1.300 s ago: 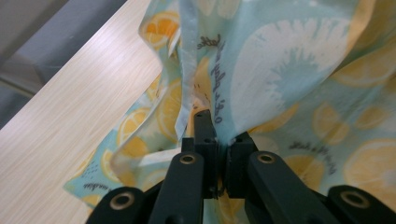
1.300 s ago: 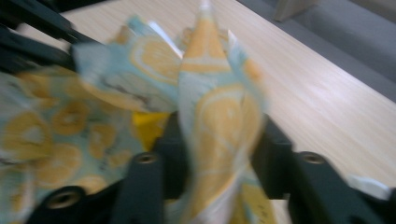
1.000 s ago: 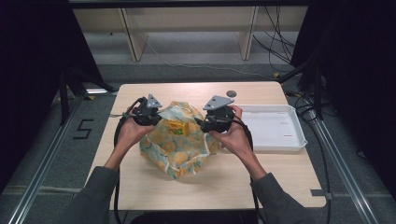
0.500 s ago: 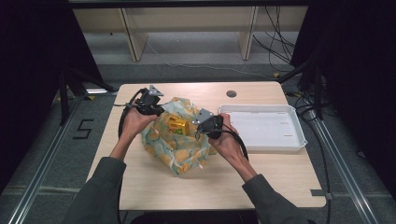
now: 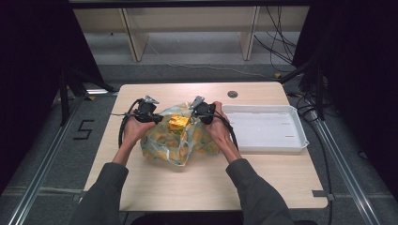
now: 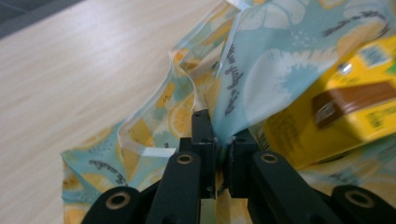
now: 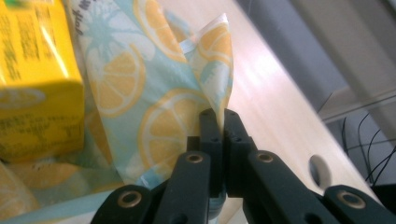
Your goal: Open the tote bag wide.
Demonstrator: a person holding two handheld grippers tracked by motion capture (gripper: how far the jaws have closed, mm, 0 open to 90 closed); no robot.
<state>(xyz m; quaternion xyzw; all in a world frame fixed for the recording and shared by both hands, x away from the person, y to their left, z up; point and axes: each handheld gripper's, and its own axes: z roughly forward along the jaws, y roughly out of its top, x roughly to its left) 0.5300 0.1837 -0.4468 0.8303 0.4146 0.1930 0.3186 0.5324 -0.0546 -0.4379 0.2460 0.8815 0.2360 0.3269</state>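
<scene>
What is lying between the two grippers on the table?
In the high view, a yellow carton sits in the lemon-print bag, between the left gripper and the right gripper, each shut on the bag's edge.

I see a pale wooden table (image 5: 197,187) on grey floor (image 5: 187,51), a light wooden shelf frame (image 5: 187,21) behind, black curtains (image 5: 33,56) either side.

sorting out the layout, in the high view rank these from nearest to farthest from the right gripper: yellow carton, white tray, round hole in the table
1. yellow carton: just left of the right gripper, inside the lemon-print bag.
2. white tray: on its other side, near edge close by.
3. round hole: toward the table's back edge; near the tray's distance, hard to rank.
</scene>
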